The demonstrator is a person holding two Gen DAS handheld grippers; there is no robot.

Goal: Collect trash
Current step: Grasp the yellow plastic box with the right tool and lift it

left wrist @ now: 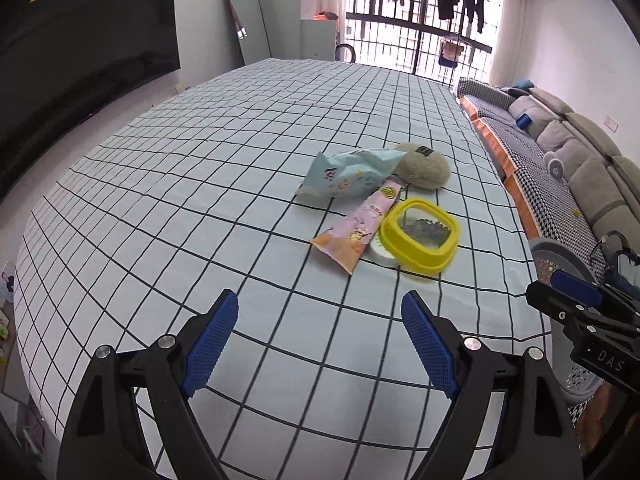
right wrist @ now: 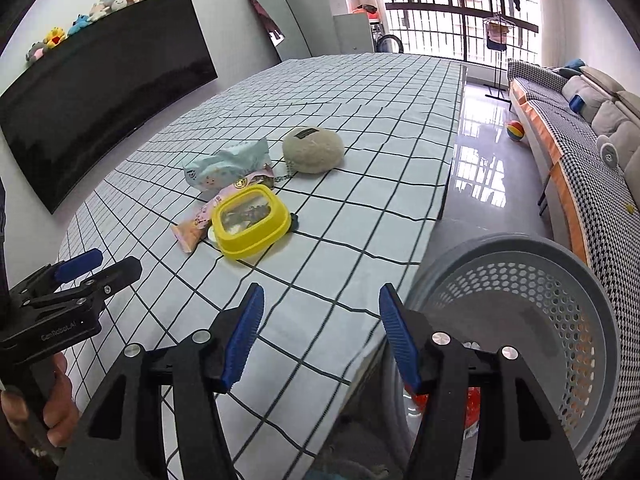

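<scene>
Trash on checked tablecloth [left wrist: 200, 200]: blue wrapper [left wrist: 348, 174] and pink wrapper [left wrist: 356, 232] beside yellow box [left wrist: 420, 234]. Left gripper [left wrist: 320, 338] and right gripper [right wrist: 320, 334] hover short of them, fingers spread, empty. Grey basket [right wrist: 532, 264] stands at the table's edge.

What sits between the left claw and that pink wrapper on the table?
Nothing but bare checked tablecloth. The left wrist view shows the open left claw short of the pink wrapper, with only cloth between.

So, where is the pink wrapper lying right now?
The pink wrapper lies on the checked tablecloth, between the light blue snack bag and the yellow container, whose edge it touches, ahead of both grippers.
</scene>
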